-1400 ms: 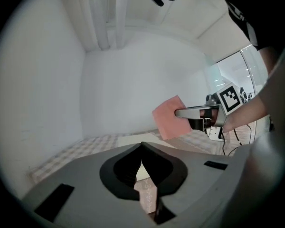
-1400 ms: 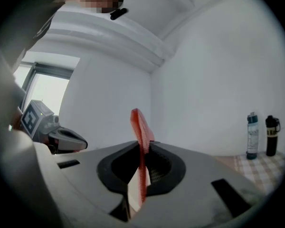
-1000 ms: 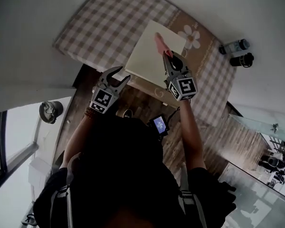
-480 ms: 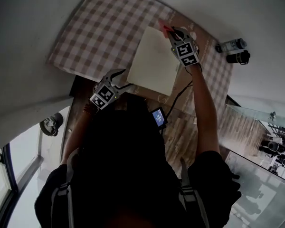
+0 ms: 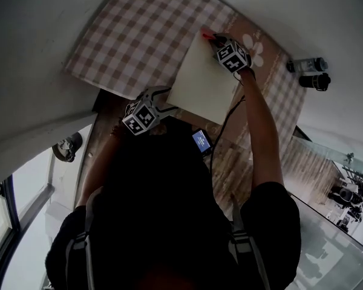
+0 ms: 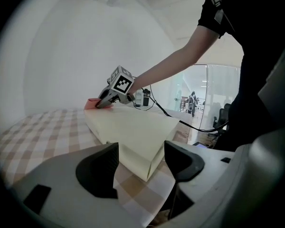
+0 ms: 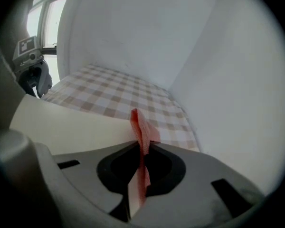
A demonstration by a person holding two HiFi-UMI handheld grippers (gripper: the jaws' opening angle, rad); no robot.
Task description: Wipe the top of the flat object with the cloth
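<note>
A flat cream board lies on the checked tablecloth. My right gripper is at the board's far corner, shut on a red cloth that touches the board there. In the right gripper view the cloth stands pinched upright between the jaws above the board. My left gripper is at the board's near corner. Its jaws are open, with that corner of the board between them and apart from both pads. The left gripper view also shows the right gripper and the cloth.
Two dark cylindrical bottles stand past the cloth's right edge. A small device with a lit blue screen and a black cable hang near the person's body. White walls close the table's far and left sides. A glass partition is at the right.
The right gripper has carried the red cloth across the board's top to its far corner. The left gripper has moved in to the board's near corner.
</note>
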